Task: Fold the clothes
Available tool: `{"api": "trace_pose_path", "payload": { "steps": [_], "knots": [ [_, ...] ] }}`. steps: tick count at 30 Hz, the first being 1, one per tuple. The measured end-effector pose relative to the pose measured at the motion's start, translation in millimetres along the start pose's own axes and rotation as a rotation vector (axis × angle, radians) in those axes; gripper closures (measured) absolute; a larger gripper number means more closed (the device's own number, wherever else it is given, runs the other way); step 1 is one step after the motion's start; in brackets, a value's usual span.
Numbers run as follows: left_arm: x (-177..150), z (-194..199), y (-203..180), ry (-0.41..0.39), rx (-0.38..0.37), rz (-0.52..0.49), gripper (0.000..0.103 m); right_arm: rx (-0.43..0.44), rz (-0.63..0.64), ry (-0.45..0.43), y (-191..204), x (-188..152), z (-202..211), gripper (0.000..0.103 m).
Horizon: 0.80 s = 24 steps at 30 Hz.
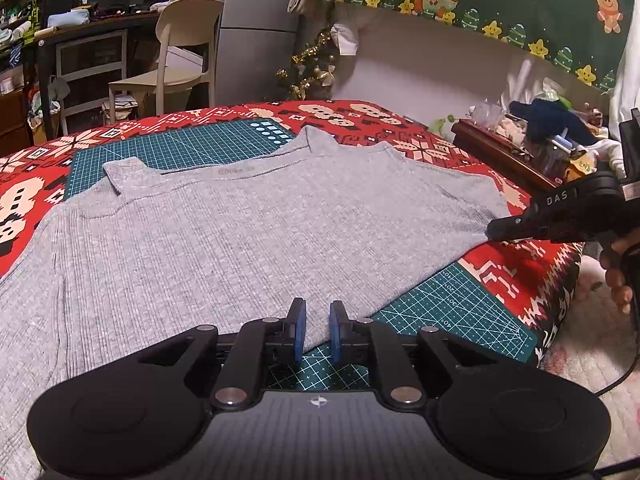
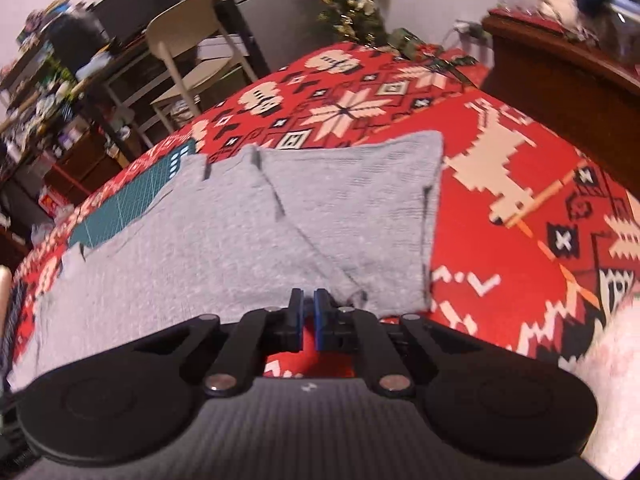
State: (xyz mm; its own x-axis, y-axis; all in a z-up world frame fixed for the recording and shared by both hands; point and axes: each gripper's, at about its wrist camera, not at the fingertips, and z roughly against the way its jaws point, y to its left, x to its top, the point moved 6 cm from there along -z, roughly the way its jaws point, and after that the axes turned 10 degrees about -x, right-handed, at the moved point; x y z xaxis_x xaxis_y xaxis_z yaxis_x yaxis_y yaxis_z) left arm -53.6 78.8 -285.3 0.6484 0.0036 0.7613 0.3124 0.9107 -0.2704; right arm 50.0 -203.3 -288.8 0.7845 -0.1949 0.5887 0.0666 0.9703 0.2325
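A grey ribbed shirt [image 1: 248, 232] lies spread flat on a green cutting mat [image 1: 172, 148], its collar at the far side. My left gripper [image 1: 318, 316] sits at the shirt's near hem, and its blue pads [image 1: 299, 320] pinch a fold of the cloth. In the left wrist view my right gripper [image 1: 490, 235] grips the shirt's right side edge. In its own view the right gripper [image 2: 308, 304] is shut, with the edge of the grey shirt [image 2: 240, 232] between its tips. That view is blurred.
A red patterned cloth [image 1: 520, 272] covers the table and drops off at the right edge. A dark wooden tray [image 1: 500, 152] of clutter stands at the back right. A cream chair [image 1: 180, 52] and a desk stand behind the table. A hand [image 1: 618, 276] holds the right gripper.
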Motion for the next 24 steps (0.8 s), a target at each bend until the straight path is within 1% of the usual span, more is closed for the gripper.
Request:
{"api": "trace_pose_path", "payload": {
  "steps": [1,2,3,4,6,8,11,12,14,17,20,22,24],
  "knots": [
    [0.2,-0.1,-0.1,0.000,0.000,0.001,0.091,0.004,-0.009,-0.002,-0.1,0.9,1.3,0.097],
    [0.5,-0.2,-0.1,0.000,0.001,0.003,0.091,0.013,-0.001,-0.012,3.5,1.8,4.4,0.093],
    [1.5,0.3,1.0,-0.003,-0.004,0.022,0.091,0.025,0.017,-0.022,9.9,2.3,7.1,0.091],
    [2.7,0.8,2.2,-0.006,-0.009,0.043,0.091,0.045,0.044,-0.030,18.8,1.8,9.7,0.091],
    [6.8,4.4,6.0,-0.045,-0.041,0.105,0.091,0.097,0.107,-0.037,42.3,-2.8,14.0,0.091],
    [11.2,4.7,6.7,-0.064,-0.068,0.132,0.091,0.143,0.184,-0.032,68.7,-12.0,14.4,0.091],
    [10.5,-3.1,6.0,-0.026,-0.064,0.126,0.091,0.199,0.295,-0.015,104.3,-29.8,11.0,0.091],
    [9.2,-6.1,6.2,-0.009,-0.059,0.124,0.092,0.214,0.322,-0.014,112.7,-35.4,11.3,0.091],
    [5.9,-5.1,7.4,-0.016,-0.066,0.133,0.094,0.240,0.377,-0.013,128.7,-46.5,11.7,0.091],
    [3.5,-0.2,5.6,-0.004,-0.064,0.118,0.094,0.234,0.450,-0.009,141.4,-60.7,14.0,0.091],
    [0.8,6.6,3.8,0.003,-0.052,0.112,0.094,0.229,0.467,-0.015,145.9,-63.0,14.9,0.091],
    [2.0,13.3,6.0,-0.021,-0.043,0.132,0.094,0.247,0.475,-0.041,151.3,-60.9,18.4,0.091],
    [6.0,21.2,11.1,-0.059,-0.030,0.155,0.095,0.279,0.498,-0.049,159.2,-62.7,21.2,0.094]
  ]
}}
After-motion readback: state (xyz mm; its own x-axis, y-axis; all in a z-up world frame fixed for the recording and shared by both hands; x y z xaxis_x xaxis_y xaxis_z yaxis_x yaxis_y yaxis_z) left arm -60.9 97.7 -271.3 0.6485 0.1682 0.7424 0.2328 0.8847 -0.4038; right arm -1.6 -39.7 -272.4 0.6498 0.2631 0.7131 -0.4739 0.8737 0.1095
